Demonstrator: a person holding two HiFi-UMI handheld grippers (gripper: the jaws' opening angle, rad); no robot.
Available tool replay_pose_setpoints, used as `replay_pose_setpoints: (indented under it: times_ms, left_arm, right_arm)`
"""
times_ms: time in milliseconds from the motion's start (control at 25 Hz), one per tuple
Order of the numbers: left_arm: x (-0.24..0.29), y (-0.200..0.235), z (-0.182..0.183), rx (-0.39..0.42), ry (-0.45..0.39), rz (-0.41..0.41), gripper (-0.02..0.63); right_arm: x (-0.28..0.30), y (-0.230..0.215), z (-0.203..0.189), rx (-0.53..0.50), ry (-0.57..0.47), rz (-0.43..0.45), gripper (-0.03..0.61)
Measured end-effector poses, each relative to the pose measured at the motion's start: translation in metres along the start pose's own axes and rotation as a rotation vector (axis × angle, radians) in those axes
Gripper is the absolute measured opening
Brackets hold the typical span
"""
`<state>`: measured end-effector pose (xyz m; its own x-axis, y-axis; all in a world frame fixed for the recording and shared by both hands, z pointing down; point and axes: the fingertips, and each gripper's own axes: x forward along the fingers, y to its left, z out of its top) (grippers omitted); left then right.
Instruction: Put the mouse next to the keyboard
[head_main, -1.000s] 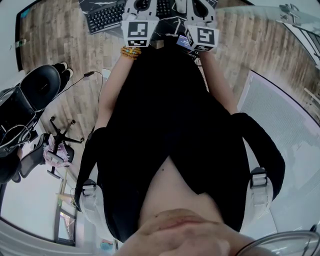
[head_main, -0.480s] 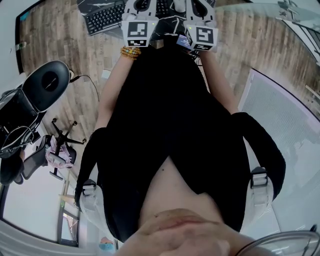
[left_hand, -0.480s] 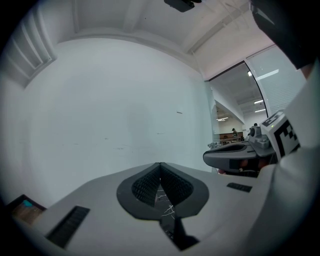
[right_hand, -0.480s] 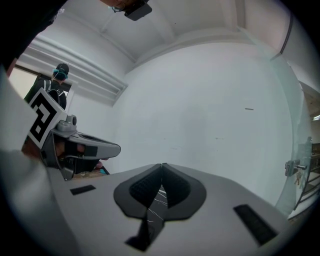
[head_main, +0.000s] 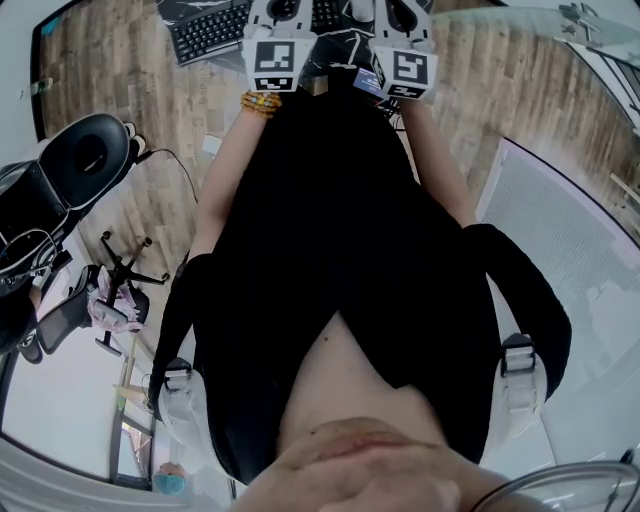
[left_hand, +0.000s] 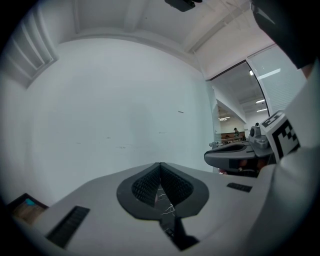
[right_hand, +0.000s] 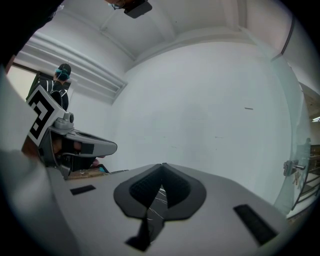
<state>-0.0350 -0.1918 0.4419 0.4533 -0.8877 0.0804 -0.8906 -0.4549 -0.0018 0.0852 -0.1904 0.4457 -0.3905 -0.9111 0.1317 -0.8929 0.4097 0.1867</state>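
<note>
Near the keyboard (head_main: 208, 32), left gripper (left_hand: 160, 165) and right gripper (right_hand: 162, 165), fingers (left_hand: 146, 186) together.

— What are the two tools made of?
— Matt grey plastic, both the left gripper (left_hand: 160, 164) and the right gripper (right_hand: 162, 165). The shells are smooth, and the black pads (left_hand: 145, 186) are ribbed and look rubbery.
— And the marker cube (head_main: 274, 63)?
— Flat matt white with black print.
— Ahead of the jaws?
— A smooth, matt white wall (left_hand: 110, 100). At the right gripper's right is a glossy glass panel (right_hand: 302, 140) with a metal handle (right_hand: 291, 166).
— Below the grippers?
— A black plastic keyboard (head_main: 210, 30) and a wood-grain floor (head_main: 110, 70) with a low sheen. Behind the cubes there is matt black cloth (head_main: 330, 230) and a beaded bracelet (head_main: 262, 103).
</note>
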Motion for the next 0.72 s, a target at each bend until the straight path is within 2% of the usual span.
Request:
replay_pose_setpoints:
  times_ms: [720]
  left_arm:
    - [-0.006,0.006,-0.014,-0.02,0.027,0.013,0.014]
  right_arm:
    - [0.002,0.002,-0.014,0.023,0.052,0.023,0.028]
